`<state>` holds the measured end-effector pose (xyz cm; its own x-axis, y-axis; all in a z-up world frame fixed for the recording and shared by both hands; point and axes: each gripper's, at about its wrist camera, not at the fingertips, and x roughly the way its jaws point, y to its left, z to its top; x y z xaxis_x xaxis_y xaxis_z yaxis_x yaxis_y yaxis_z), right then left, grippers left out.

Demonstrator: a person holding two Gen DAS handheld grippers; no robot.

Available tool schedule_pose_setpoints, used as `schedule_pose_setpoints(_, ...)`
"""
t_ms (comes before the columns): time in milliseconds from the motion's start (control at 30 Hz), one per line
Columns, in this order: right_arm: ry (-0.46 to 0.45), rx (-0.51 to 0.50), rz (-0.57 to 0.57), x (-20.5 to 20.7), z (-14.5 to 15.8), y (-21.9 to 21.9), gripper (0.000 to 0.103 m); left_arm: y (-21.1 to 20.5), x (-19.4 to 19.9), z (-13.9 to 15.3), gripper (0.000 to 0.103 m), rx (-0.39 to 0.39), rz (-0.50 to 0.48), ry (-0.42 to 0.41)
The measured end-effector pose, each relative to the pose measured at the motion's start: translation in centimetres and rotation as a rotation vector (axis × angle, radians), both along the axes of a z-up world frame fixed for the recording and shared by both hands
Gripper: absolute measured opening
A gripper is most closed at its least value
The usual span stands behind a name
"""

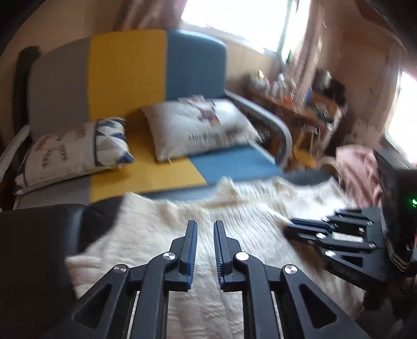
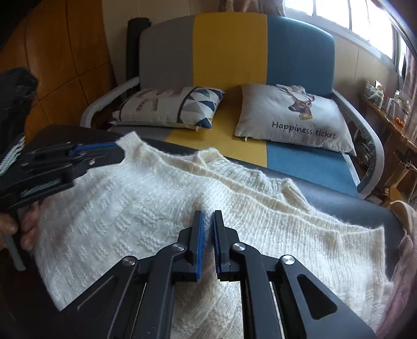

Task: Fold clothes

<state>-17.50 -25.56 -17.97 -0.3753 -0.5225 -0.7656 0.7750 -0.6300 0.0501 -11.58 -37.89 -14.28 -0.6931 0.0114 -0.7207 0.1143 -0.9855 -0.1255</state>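
Right gripper [image 2: 207, 221]: jaws nearly together, with a ridge of the cream knit sweater [image 2: 156, 208] pinched up between the blue pads [image 2: 200, 242]. Looks clamped on the fabric, near the middle of the garment.

Left gripper [image 1: 204, 229]: jaws narrowly apart, a clear gap between the pads [image 1: 192, 250] and nothing in it. It hangs over the sweater [image 1: 182, 234]; can't tell whether the tips touch the knit. Left wrist view is motion-blurred. From the right wrist view the left gripper [image 2: 114, 150] sits at 10 o'clock, tips at the sweater's far left corner; from that angle I can't tell whether it has hold of the corner. A hand [image 2: 18, 226] shows at 9 o'clock on its grip.

Sweater lies spread across a dark padded surface [image 2: 351, 206], collar end toward 12 o'clock, hem end under the right gripper's linkage. Pink fabric [image 2: 401, 286] just beside it at 4 o'clock.

Behind, 12 o'clock: sofa [image 2: 229, 52] in grey, yellow and blue panels. Two cushions on its seat: geometric one [image 2: 169, 104] at 11 o'clock, deer cushion [image 2: 294, 117] reading "Happiness ticket" at 1 o'clock. Window [image 2: 338, 13] at 1 o'clock, cluttered shelf [image 2: 391, 109] at 2 o'clock.
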Motion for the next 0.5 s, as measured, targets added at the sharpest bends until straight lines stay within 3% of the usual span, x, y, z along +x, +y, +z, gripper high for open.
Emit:
schedule_pose_setpoints(67,0.001,-0.011,-0.009,0.0,-0.4,0.1,0.007,0.8,-1.7,-2.3,0.012,-0.056,-0.012,-0.095)
schedule_pose_setpoints(200,-0.040,-0.066,-0.031,-0.3,0.6,1.4,0.012,0.0,-1.4,-1.1,0.012,0.002,0.075,-0.042)
schedule_pose_setpoints(300,-0.039,-0.118,-0.030,0.0,2.3,3.2,0.013,0.0,0.3,0.2,0.012,-0.002,0.083,0.035)
schedule_pose_setpoints(333,-0.027,-0.127,-0.031,0.2,2.7,3.8,0.013,0.0,0.4,-0.1,0.013,-0.015,0.086,0.033)
schedule_pose_setpoints(467,-0.089,-0.064,-0.100,-2.0,-0.5,5.4,0.013,-1.0,-0.3,-2.4,0.015,-0.015,0.117,-0.060)
schedule_pose_setpoints(500,-0.103,-0.114,-0.109,-2.4,-0.7,6.2,0.012,-1.4,-0.1,-1.9,0.016,0.009,0.131,-0.046)
